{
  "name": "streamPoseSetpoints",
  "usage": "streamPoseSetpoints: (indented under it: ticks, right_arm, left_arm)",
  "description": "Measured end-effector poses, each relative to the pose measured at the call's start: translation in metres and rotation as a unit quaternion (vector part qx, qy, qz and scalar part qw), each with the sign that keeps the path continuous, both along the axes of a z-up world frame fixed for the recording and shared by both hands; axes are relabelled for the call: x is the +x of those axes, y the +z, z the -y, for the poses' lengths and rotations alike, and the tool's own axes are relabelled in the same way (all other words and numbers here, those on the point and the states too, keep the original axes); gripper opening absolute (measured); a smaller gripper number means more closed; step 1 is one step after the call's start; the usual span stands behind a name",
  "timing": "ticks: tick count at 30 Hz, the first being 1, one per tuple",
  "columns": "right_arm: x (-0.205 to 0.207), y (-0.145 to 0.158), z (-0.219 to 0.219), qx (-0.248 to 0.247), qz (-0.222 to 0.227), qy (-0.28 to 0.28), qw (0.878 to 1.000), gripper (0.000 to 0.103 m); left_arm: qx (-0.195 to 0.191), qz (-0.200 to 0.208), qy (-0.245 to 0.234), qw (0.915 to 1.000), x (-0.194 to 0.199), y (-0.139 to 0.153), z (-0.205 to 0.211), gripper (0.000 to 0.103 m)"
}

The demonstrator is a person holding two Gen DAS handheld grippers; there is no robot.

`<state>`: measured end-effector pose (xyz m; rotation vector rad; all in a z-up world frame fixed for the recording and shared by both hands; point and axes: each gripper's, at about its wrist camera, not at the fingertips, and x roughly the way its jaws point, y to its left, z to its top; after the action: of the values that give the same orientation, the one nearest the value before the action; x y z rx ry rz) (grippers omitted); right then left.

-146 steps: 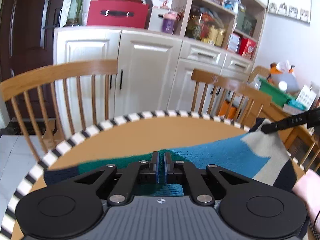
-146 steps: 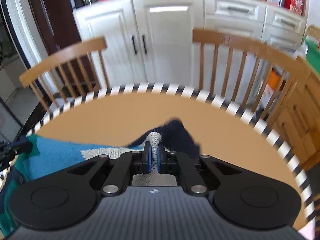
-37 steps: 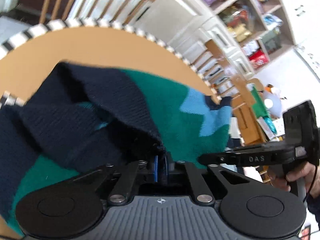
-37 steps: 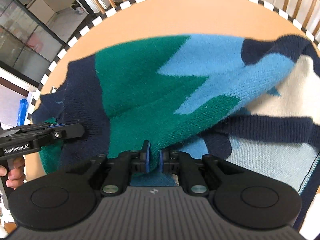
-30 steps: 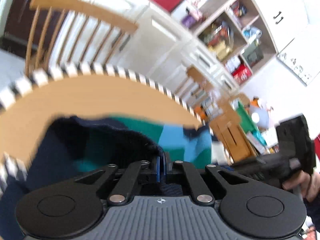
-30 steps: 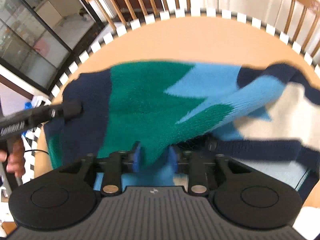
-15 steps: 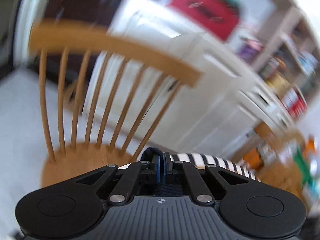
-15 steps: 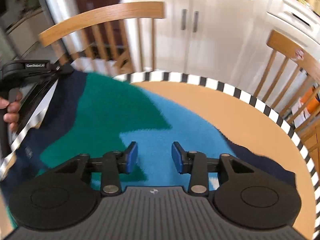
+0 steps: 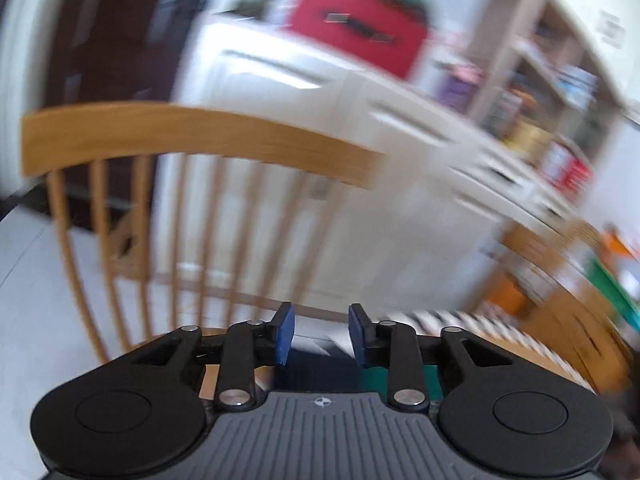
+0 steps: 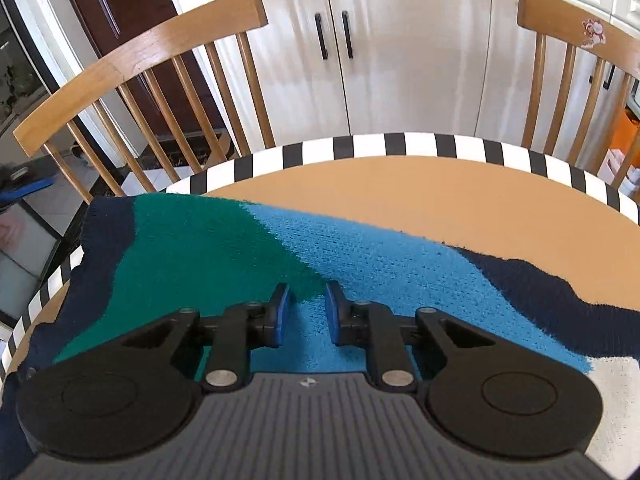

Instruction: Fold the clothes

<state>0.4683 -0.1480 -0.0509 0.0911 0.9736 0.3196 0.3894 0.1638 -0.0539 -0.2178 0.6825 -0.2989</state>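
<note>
Sweater (image 10: pixel 248 248): spread on the striped-edge table (image 10: pixel 440 188).
Right gripper (image 10: pixel 306 308): fingers apart — empty.
Left gripper (image 9: pixel 322 332): fingers apart — blurred view.

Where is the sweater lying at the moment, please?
In the right wrist view the sweater lies spread on the round table, directly under the open right gripper, its navy edge overhanging the table's left rim.

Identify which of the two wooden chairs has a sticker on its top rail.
The chair on the right; the left chair's rail is bare.
</note>
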Motion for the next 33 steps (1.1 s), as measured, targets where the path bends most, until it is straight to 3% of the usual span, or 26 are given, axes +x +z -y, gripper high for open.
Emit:
streamPoseSetpoints:
  ticks: [3,5,8,9,11,12,14,16,17,20,22,24,26,27,28,30,33]
  right_arm:
    - [-0.018,0.004,0.007,0.023,0.016,-0.007,1.000,0.029]
    - [-0.041,0.011,0.012,0.016,0.039,0.013,0.999,0.029]
    - [-0.081,0.021,0.021,-0.033,0.078,0.056,0.995,0.029]
    - [-0.093,0.025,0.027,-0.046,0.092,0.057,0.993,0.029]
    - [-0.115,0.032,0.041,-0.073,0.116,0.055,0.989,0.030]
    - [-0.124,0.036,0.053,-0.088,0.123,0.044,0.988,0.031]
    - [-0.142,0.043,0.079,-0.116,0.136,0.020,0.984,0.031]
    - [-0.153,0.050,0.111,-0.139,0.139,-0.020,0.980,0.031]
    - [-0.155,0.054,0.129,-0.141,0.137,-0.048,0.979,0.031]
    - [-0.145,0.052,0.182,-0.129,0.108,-0.138,0.976,0.031]
    - [-0.146,0.045,0.207,-0.137,0.079,-0.176,0.972,0.036]
    - [-0.141,0.032,0.224,-0.099,0.026,-0.205,0.973,0.041]
    - [-0.148,0.023,0.236,-0.047,-0.013,-0.212,0.976,0.033]
    - [-0.149,0.019,0.235,-0.039,-0.021,-0.207,0.977,0.011]
    - [-0.150,0.017,0.233,-0.057,-0.017,-0.201,0.978,0.007]
    - [-0.150,0.015,0.230,-0.117,-0.003,-0.193,0.974,0.007]
    - [-0.144,0.007,0.243,-0.110,-0.017,-0.224,0.968,0.008]
  left_arm:
    - [0.043,0.024,-0.048,0.9976,-0.025,0.008,0.008,0.040]
    - [0.069,0.017,-0.041,0.9967,-0.034,0.003,0.012,0.041]
    - [0.108,0.006,-0.029,0.9938,-0.048,-0.005,0.020,0.040]
    - [0.120,0.002,-0.025,0.9924,-0.052,-0.007,0.022,0.042]
    - [0.146,-0.005,-0.017,0.9891,-0.061,-0.012,0.027,0.060]
    - [0.159,-0.009,-0.013,0.9872,-0.066,-0.015,0.029,0.060]
    - [0.184,-0.016,-0.005,0.9827,-0.074,-0.020,0.034,0.057]
    - [0.210,-0.023,0.003,0.9775,-0.083,-0.025,0.039,0.039]
    - [0.214,-0.023,0.005,0.9765,-0.087,-0.025,0.042,0.034]
    - [0.150,0.001,-0.041,0.9879,-0.096,-0.009,0.058,0.037]
    - [0.135,-0.008,-0.076,0.9879,-0.111,-0.008,0.074,0.042]
    - [0.122,-0.038,-0.091,0.9877,-0.118,-0.017,0.083,0.042]
    - [0.127,-0.077,-0.084,0.9853,-0.115,-0.034,0.086,0.042]
    - [0.133,-0.089,-0.083,0.9836,-0.115,-0.041,0.088,0.037]
    - [0.151,-0.077,-0.088,0.9815,-0.118,-0.041,0.089,0.036]
    - [0.185,-0.056,-0.096,0.9763,-0.124,-0.042,0.093,0.037]
    - [0.185,-0.065,-0.079,0.9774,-0.122,-0.044,0.086,0.038]
